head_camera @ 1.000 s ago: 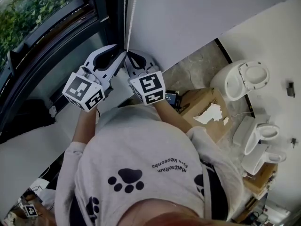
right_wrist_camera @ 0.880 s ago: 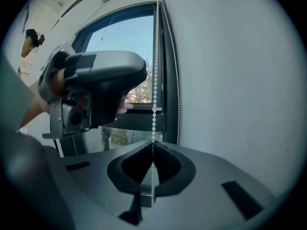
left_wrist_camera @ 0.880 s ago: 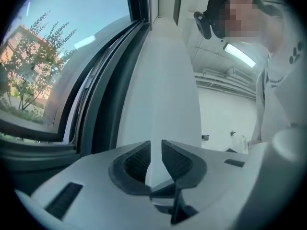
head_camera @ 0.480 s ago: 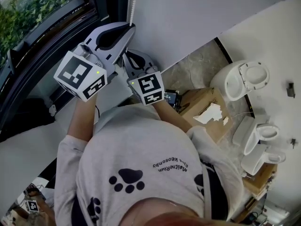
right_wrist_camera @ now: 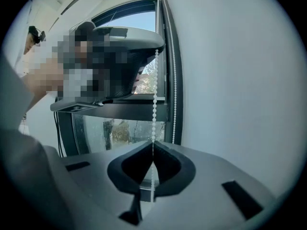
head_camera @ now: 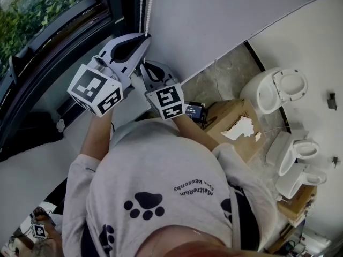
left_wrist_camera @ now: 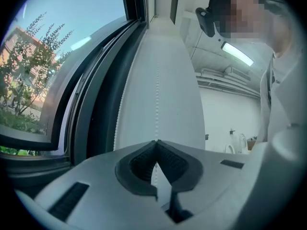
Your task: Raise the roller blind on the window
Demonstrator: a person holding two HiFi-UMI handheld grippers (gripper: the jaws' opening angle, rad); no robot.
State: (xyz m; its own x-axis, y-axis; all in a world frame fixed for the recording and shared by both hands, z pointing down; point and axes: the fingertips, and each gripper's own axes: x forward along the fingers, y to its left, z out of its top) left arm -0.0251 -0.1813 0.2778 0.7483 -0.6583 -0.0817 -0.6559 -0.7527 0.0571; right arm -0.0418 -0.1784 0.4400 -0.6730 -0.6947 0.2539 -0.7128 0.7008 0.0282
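A white bead chain (head_camera: 148, 4) hangs beside the dark window frame (head_camera: 115, 4). My left gripper (head_camera: 146, 36) is the upper one. Its jaws have just been closing and now pinch one strand of the bead chain (left_wrist_camera: 157, 95), at the left gripper's tips (left_wrist_camera: 156, 142). A second strand (left_wrist_camera: 120, 109) hangs free to the left, next to the frame. Just below, my right gripper (head_camera: 143, 66) is shut on the same bead chain (right_wrist_camera: 154, 104), which runs into its tips (right_wrist_camera: 152, 144). In the right gripper view the left gripper's body (right_wrist_camera: 129, 37) is overhead. No blind fabric shows clearly.
A white wall (head_camera: 214, 20) runs right of the chain. On the floor below stand several white toilets (head_camera: 276, 90) and an open cardboard box (head_camera: 236, 123). The window glass (head_camera: 43, 4) looks onto greenery at the upper left.
My left gripper has moved up along the chain, away from the right gripper, and its jaws went from wide open to shut on the chain. The right gripper has kept still.
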